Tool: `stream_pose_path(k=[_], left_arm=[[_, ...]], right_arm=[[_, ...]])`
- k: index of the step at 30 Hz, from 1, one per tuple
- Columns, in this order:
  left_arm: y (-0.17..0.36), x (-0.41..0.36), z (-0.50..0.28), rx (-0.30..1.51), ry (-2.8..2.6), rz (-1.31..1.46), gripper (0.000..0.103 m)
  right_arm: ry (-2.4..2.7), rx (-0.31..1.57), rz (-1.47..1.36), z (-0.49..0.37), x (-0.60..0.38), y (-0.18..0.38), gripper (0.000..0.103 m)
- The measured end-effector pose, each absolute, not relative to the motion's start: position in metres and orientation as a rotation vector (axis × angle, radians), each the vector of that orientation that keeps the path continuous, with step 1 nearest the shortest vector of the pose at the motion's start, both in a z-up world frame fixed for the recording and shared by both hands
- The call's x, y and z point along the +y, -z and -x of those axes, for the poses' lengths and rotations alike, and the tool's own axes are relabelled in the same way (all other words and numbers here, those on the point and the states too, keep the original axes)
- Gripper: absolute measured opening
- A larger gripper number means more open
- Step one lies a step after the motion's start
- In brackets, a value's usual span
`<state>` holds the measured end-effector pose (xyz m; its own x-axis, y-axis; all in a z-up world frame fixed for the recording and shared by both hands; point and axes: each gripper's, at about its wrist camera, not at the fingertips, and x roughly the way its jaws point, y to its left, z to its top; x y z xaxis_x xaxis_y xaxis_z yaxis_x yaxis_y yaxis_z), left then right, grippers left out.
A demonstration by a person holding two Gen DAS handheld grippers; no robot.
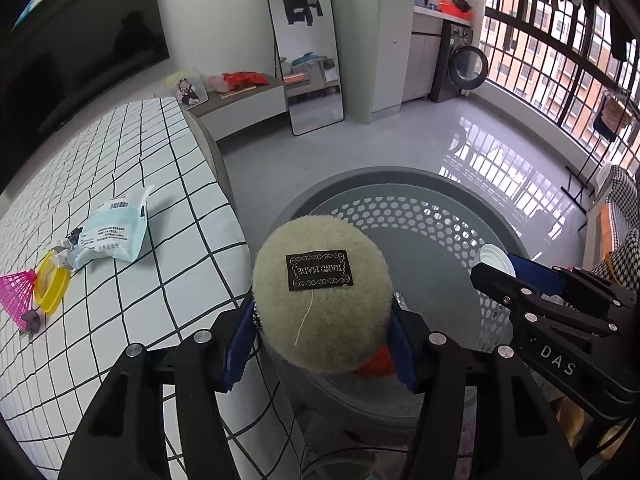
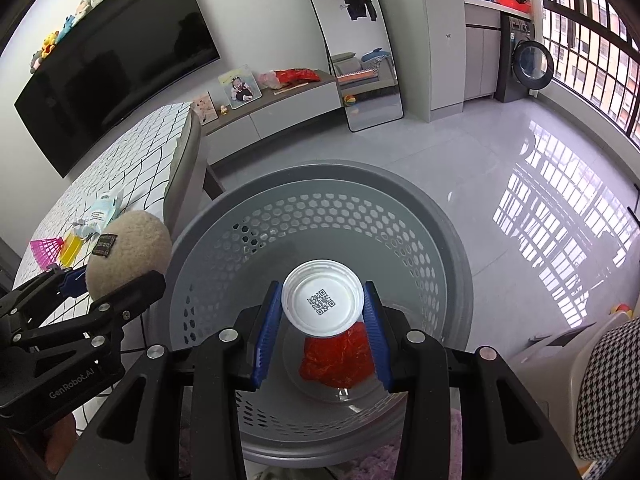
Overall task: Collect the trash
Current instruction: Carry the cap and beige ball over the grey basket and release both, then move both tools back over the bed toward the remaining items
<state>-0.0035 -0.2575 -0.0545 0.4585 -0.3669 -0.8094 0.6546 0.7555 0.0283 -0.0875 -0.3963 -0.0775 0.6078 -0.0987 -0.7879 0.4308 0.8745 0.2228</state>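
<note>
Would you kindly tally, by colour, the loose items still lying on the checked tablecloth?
Pale blue: 1, the packet
Yellow: 1, the ring
Pink: 1, the shuttlecock
White: 1, the crumpled paper
Grey: 1, the small scrap
Total: 5

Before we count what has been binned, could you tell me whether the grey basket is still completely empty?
No, a red crumpled bag already lies on the bottom of the grey basket, below the white cup held over it.
</note>
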Motion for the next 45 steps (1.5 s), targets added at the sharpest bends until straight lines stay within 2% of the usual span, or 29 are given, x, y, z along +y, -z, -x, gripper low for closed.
stream_pose_path(k=[19, 21, 22, 23, 45], left_arm=[[0.067, -0.270, -0.001, 0.925, 0.670, -0.374, 0.061], [0.066, -0.268, -0.001, 0.925, 0.667, -0.371, 0.062], [0.066, -0.267, -0.001, 0.924, 0.665, -0.370, 0.064], [0.065, -0.266, -0.001, 0.922, 0.662, -0.369, 0.066], [0.055, -0.250, 0.005, 0.897, 0.639, -0.331, 0.075]], right_arm=[[0.333, 0.886, -0.436, 0.085, -0.412, 0.085, 0.039], [0.333, 0.884, -0.433, 0.085, -0.411, 0.084, 0.047], [0.333, 0.879, -0.431, 0.085, -0.409, 0.084, 0.057], [0.336, 0.870, -0.430, 0.087, -0.409, 0.083, 0.062], [0.334, 0.856, -0.420, 0.090, -0.397, 0.076, 0.063]])
